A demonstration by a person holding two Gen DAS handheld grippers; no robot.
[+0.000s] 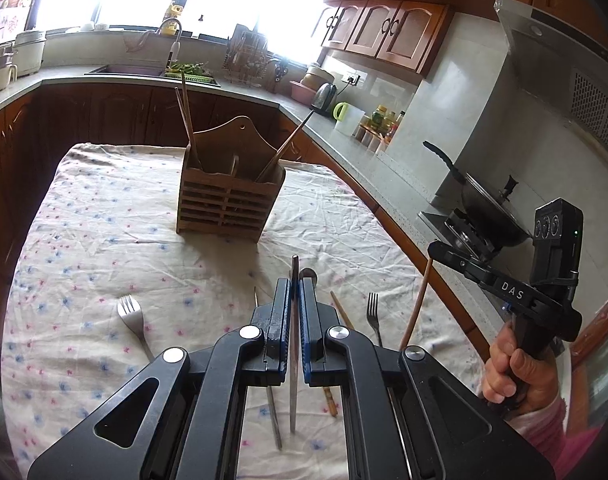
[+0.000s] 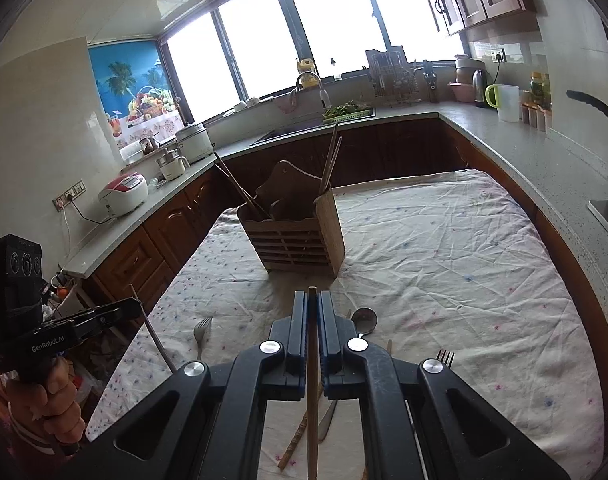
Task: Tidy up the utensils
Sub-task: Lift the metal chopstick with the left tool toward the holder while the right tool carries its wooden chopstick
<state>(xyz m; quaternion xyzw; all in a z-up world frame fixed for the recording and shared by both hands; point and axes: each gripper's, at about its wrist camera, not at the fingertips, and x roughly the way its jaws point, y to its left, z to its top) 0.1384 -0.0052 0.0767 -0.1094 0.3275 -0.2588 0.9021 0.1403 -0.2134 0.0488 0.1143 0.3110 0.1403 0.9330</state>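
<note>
A wooden utensil holder [image 1: 229, 196] [image 2: 297, 232] stands mid-table with several chopsticks leaning in its compartments. My left gripper [image 1: 295, 284] is shut on a metal chopstick [image 1: 293, 360], held above the cloth in front of the holder. My right gripper [image 2: 312, 296] is shut on a wooden chopstick [image 2: 312, 392]; it shows at the right of the left wrist view [image 1: 444, 252] with the stick [image 1: 416, 308] hanging down. On the cloth lie forks [image 1: 133, 320] [image 1: 374, 316] [image 2: 201, 334], a spoon [image 2: 364, 320], and loose chopsticks [image 1: 273, 416] [image 2: 293, 444].
The table wears a flowered cloth [image 2: 444, 264]. Kitchen counters [image 1: 368, 160] run around it, with a wok [image 1: 492, 208] on the stove at right, a kettle [image 1: 326, 98], a sink [image 2: 304, 128] and rice cookers [image 2: 123, 194].
</note>
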